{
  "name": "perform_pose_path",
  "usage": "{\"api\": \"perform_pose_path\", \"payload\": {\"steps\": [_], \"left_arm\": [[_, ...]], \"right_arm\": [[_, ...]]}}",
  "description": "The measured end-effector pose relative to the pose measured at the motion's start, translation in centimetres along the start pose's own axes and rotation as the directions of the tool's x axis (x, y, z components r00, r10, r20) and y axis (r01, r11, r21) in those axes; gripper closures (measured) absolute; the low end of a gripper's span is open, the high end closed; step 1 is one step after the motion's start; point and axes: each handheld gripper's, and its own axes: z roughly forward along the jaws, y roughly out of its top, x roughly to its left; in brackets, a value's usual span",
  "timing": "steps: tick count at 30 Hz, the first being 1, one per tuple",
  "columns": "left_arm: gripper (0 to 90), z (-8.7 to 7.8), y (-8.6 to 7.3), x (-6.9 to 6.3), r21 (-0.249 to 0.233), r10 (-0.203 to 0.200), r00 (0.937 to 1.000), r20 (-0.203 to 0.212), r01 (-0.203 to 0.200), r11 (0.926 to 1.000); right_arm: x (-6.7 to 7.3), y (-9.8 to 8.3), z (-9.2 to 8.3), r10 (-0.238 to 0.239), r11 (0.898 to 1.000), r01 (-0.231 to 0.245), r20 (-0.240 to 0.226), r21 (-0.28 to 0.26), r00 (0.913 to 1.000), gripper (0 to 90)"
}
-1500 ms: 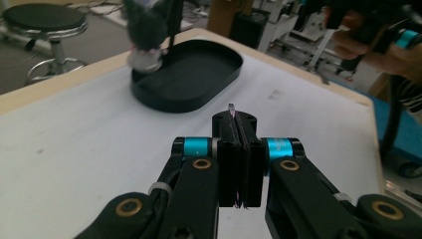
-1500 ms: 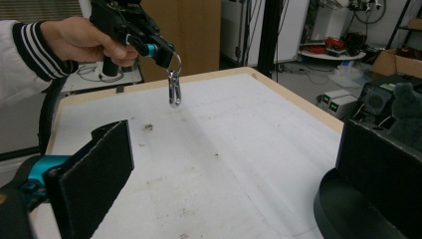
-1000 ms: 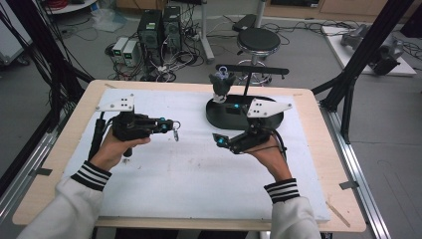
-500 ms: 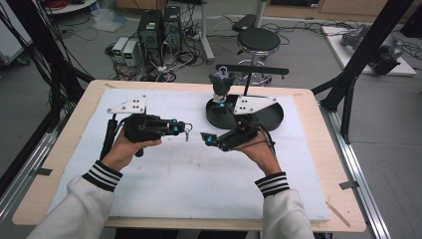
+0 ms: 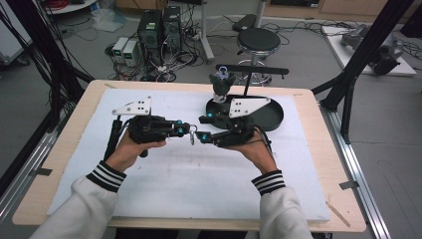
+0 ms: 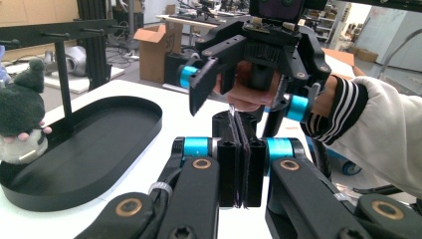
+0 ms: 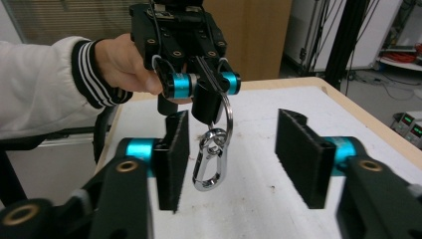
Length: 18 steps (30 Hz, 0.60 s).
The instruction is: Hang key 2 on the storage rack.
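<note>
My left gripper [image 5: 186, 130] is shut on a thin metal key ring [image 7: 227, 115], and a silver carabiner [image 7: 211, 162] hangs from that ring above the white mat. In the left gripper view the ring's edge [image 6: 232, 110] sticks out between the closed jaws of the left gripper [image 6: 240, 144]. Facing it, my right gripper [image 5: 202, 137] has its pads on either side of the carabiner [image 5: 192, 135]. Its jaws have just been closing. In the right gripper view there are gaps on both sides of the carabiner and neither pad of the right gripper [image 7: 234, 155] touches it.
A black oval tray [image 5: 272, 118] lies at the back right of the white mat, with a dark plush toy [image 5: 221, 82] at its far edge. A black stand with a crossbar [image 5: 252, 70] rises behind it. The tray [image 6: 99, 149] lies close beside the hands.
Both hands have come together over the middle of the mat. The right gripper's jaws have narrowed around the hanging carabiner. The left gripper has stayed shut on the ring.
</note>
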Motion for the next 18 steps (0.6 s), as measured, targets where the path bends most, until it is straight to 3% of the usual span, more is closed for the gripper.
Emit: {"api": "perform_pose_path", "payload": {"steps": [9, 18], "left_arm": [[88.0, 0.17, 0.02, -0.17, 0.004, 0.004, 1.0000, 0.000, -0.004, 1.0000], [88.0, -0.04, 0.08, -0.20, 0.006, 0.006, 1.0000, -0.001, -0.006, 1.0000]], "right_arm": [[0.05, -0.07, 0.35, -0.002, 1.000, 0.002, -0.035, 0.010, 0.9994, 63.6], [0.17, -0.02, 0.37, -0.018, 1.000, 0.018, -0.042, 0.000, 0.9990, 77.4]]}}
